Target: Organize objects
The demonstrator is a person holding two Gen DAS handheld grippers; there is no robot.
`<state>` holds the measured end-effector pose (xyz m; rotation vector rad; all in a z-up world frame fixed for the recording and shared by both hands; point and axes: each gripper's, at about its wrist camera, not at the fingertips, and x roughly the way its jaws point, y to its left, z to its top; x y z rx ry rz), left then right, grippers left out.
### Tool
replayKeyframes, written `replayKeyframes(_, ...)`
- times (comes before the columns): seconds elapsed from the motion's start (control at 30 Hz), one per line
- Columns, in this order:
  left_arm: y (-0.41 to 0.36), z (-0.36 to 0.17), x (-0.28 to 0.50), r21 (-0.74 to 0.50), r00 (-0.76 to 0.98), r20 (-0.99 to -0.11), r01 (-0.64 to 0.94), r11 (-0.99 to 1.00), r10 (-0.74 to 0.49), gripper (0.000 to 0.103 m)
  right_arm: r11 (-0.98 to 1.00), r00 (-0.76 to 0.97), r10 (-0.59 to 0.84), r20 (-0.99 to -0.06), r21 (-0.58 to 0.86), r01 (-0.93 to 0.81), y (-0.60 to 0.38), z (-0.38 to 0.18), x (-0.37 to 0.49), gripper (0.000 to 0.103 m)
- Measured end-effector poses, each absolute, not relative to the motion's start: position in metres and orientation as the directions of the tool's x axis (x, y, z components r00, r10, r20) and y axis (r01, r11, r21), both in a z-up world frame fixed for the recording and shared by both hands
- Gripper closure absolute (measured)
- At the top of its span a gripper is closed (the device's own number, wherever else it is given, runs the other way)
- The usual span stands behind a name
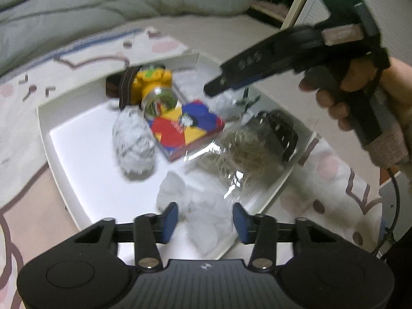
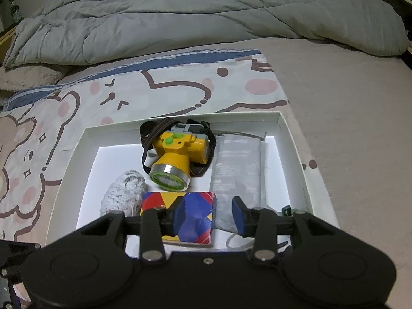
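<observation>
A shallow white box (image 2: 180, 121) lies on a cartoon-print sheet. In it are a yellow headlamp (image 2: 180, 152) with a dark strap, a red-blue-yellow box (image 2: 164, 200), a whitish woven bundle (image 2: 123, 193) and a grey pouch (image 2: 237, 162). My right gripper (image 2: 209, 213) hovers open over the colourful box and the pouch, holding nothing. In the left wrist view the same box (image 1: 43, 118) also holds a clear bag of straw-like fibre (image 1: 242, 149), a black clip (image 1: 280, 128) and crumpled white wrapping (image 1: 198, 206). My left gripper (image 1: 204, 219) stands open just above that wrapping. The right gripper (image 1: 213, 88) reaches in from the upper right.
A grey quilt (image 2: 206, 13) is heaped across the far side of the bed. A hand (image 1: 360, 95) holds the right gripper's handle, and a black cable (image 1: 394, 206) hangs below it. Wooden furniture (image 1: 291, 2) stands beyond the bed's far right corner.
</observation>
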<state>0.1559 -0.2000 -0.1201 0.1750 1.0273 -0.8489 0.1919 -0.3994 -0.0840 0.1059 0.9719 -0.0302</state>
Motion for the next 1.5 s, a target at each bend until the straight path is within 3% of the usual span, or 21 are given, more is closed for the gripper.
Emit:
replayKeyframes(0.33, -0.204, -0.132, 0.156, -0.269, 0.246, -0.795, 0.677, 0.685, -0.554, 0.07, 0.994, 0.566, 0.023, -0.824, 0.077, 0.071, -0.399, -0.082, 0.188, 0.06)
replayKeyframes(0.63, -0.195, -0.121, 0.158, -0.277, 0.265, -0.789, 0.652, 0.706, -0.555, 0.066, 0.996, 0.561, 0.037, -0.827, 0.075, 0.045, -0.395, -0.08, 0.186, 0.057)
replayKeyframes(0.7, -0.191, -0.116, 0.157, -0.272, 0.281, -0.786, 0.641, 0.717, -0.55, 0.054, 0.997, 0.564, 0.039, -0.825, 0.07, 0.033, -0.393, -0.078, 0.184, 0.056)
replayKeyframes(0.83, -0.182, -0.105, 0.153, -0.263, 0.318, -0.779, 0.617, 0.741, -0.541, 0.047, 0.997, 0.58, 0.038, -0.814, 0.069, 0.031, -0.391, -0.071, 0.174, 0.05)
replayKeyframes(1.13, -0.168, -0.077, 0.138, -0.237, 0.403, -0.756, 0.565, 0.79, -0.515, 0.019, 0.998, 0.618, 0.027, -0.786, 0.055, 0.026, -0.384, -0.052, 0.141, 0.033)
replayKeyframes(1.2, -0.165, -0.07, 0.134, -0.23, 0.427, -0.749, 0.549, 0.804, -0.507, 0.007, 0.998, 0.637, 0.026, -0.771, 0.053, 0.023, -0.381, -0.046, 0.132, 0.029)
replayKeyframes(1.5, -0.146, -0.047, 0.117, -0.223, 0.506, -0.711, 0.496, 0.839, -0.488, 0.0, 0.998, 0.699, 0.027, -0.715, 0.053, 0.016, -0.371, -0.022, 0.094, 0.012)
